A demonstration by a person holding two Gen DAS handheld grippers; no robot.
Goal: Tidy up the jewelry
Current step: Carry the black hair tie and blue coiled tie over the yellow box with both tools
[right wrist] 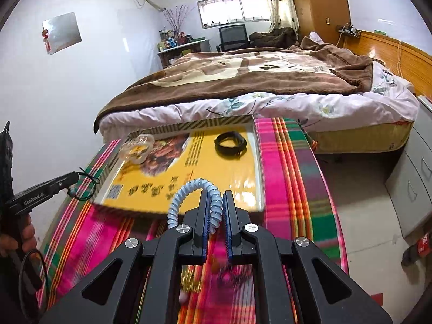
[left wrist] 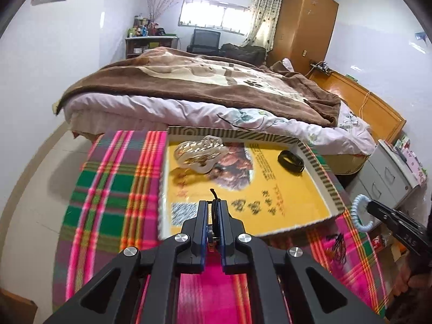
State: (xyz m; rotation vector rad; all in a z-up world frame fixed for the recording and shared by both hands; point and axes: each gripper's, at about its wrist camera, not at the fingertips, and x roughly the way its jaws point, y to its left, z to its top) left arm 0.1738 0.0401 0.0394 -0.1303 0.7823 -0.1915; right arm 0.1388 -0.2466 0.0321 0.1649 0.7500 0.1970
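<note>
While both grippers hang over the plaid bench, the left gripper [left wrist: 213,210] pinches a black cord [left wrist: 214,198] and the right gripper [right wrist: 216,208] clamps a pale-blue coil band [right wrist: 189,191]. Both pieces appear lifted for carrying. The likely next move is setting them in the yellow tray [right wrist: 253,172], mid-frame, beside the black band [right wrist: 230,143].

Bedroom's pretty lived-in: a bed [left wrist: 205,100] with a brown blanket [right wrist: 243,75] sits right past the plaid tablecloth's [left wrist: 108,189] far edge, with a wooden wardrobe [left wrist: 305,24], office chair [right wrist: 232,36], curtained window [right wrist: 232,9] and grey drawers [right wrist: 410,186].
</note>
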